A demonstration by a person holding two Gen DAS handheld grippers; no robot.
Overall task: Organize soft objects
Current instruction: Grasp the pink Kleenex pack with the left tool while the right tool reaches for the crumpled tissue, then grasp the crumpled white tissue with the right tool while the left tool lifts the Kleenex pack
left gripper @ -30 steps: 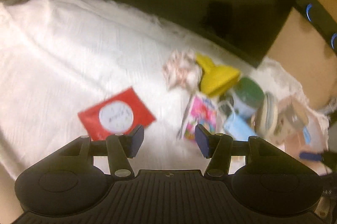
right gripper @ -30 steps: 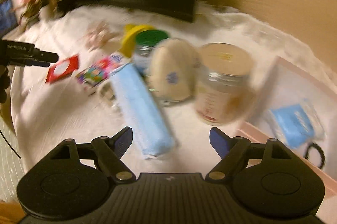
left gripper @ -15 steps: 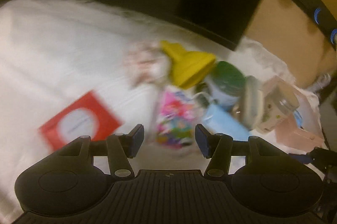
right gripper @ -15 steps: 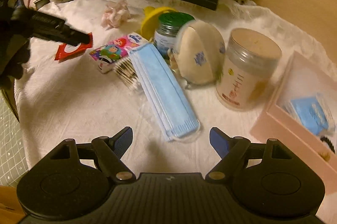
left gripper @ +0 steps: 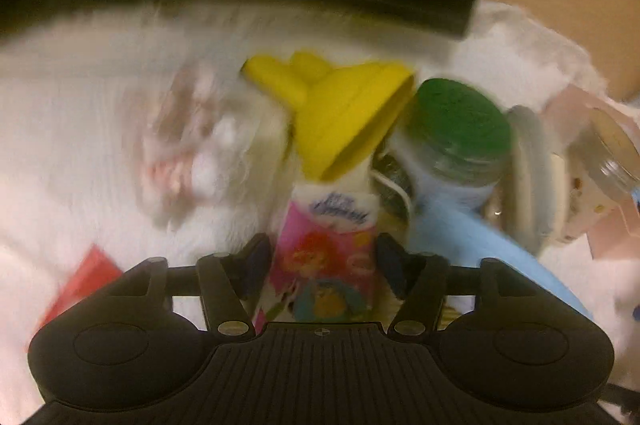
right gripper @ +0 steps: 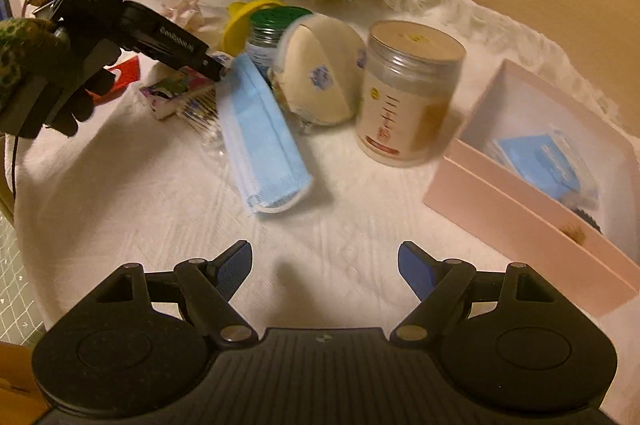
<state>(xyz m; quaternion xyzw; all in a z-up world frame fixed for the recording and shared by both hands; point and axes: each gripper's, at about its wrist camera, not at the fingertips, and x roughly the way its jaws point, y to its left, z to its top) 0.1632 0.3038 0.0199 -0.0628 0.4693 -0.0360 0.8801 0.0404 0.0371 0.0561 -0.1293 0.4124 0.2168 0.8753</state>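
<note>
My left gripper (left gripper: 323,265) straddles the cartoon tissue pack (left gripper: 326,265) at lower centre, jaws opening, pads not pressing it; my right gripper (right gripper: 325,264) stands wide and empty above bare white cloth (right gripper: 160,193); the blue mask (right gripper: 260,133) lies mid-frame.

1. Tissue pack (left gripper: 326,265): pink, cartoon-printed, lying flat on the white-covered table, between the yellow funnel and blue mask.
2. Blue face mask (right gripper: 262,133): folded, lying flat, one end beside the tissue pack.
3. Crumpled pink-white tissue (left gripper: 188,141): blurred, left of funnel.
</note>
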